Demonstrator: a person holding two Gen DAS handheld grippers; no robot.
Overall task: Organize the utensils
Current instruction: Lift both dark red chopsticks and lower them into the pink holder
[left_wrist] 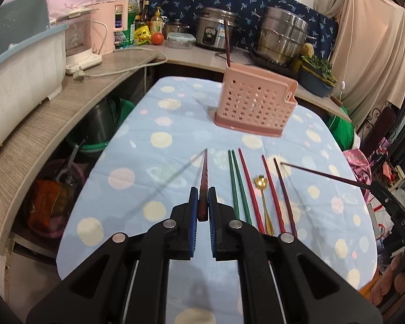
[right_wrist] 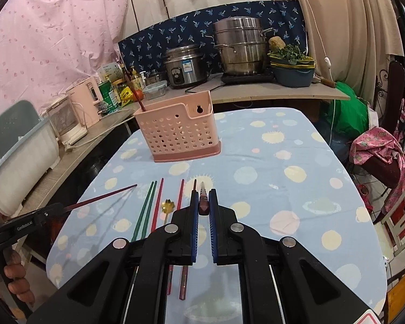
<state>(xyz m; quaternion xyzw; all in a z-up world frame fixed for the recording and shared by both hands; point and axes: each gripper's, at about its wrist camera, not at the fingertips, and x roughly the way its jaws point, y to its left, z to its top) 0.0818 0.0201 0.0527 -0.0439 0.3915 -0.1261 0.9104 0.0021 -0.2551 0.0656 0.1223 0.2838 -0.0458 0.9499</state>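
A pink perforated utensil holder (left_wrist: 253, 102) (right_wrist: 179, 132) stands on the blue dotted tablecloth (left_wrist: 175, 124) with one dark chopstick (left_wrist: 226, 43) upright in it. My left gripper (left_wrist: 203, 202) is shut on a dark red patterned chopstick (left_wrist: 204, 172), held above the cloth and pointing forward. My right gripper (right_wrist: 203, 205) is shut on a dark maroon chopstick (right_wrist: 203, 197), pointing forward. On the cloth lie two green chopsticks (left_wrist: 239, 186) (right_wrist: 144, 210), two red chopsticks (left_wrist: 249, 186), a gold spoon (left_wrist: 264, 197) (right_wrist: 168, 206) and a dark brown chopstick (left_wrist: 284, 194).
A curved wooden counter (left_wrist: 67, 102) wraps the table's left and far sides with a rice cooker (left_wrist: 216, 28), steel steamer pot (left_wrist: 282, 37), a kettle and bottles. A white-and-blue tub (left_wrist: 19, 64) sits left. A chair with pink cloth (right_wrist: 378, 151) stands right.
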